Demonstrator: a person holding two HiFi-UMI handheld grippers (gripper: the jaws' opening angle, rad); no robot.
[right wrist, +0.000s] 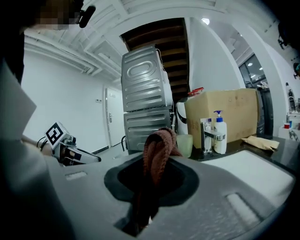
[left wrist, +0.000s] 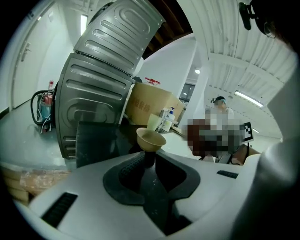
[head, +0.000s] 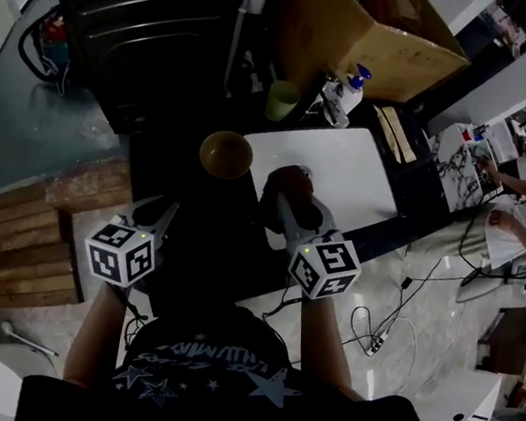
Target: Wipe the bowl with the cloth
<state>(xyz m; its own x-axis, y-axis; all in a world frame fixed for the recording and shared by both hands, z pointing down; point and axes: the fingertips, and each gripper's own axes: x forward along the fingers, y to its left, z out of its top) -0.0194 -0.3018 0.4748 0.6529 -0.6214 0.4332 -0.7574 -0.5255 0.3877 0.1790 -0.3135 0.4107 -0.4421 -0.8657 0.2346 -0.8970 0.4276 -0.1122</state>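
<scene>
The right gripper [right wrist: 153, 161] is clamping its jaws tight on the cloth [right wrist: 159, 143], a brown-red bundle that is bulging up out of them in a folded loop. In the head view this gripper is hovering over the near left corner of the white board [head: 352, 173] lying on the dark worktop. The left gripper [left wrist: 146, 158] is keeping its jaws almost together, with nothing between them, and is pointing at the bowl [left wrist: 151, 139]. The bowl is standing upright on the dark worktop, just off the board's far left corner, apart from both grippers. Behind it, a green cup [head: 281, 100] and a pump bottle [head: 349, 90] are sitting by a cardboard box [head: 377, 34], and a ribbed grey appliance [left wrist: 101, 75] is standing at the worktop's far left.
</scene>
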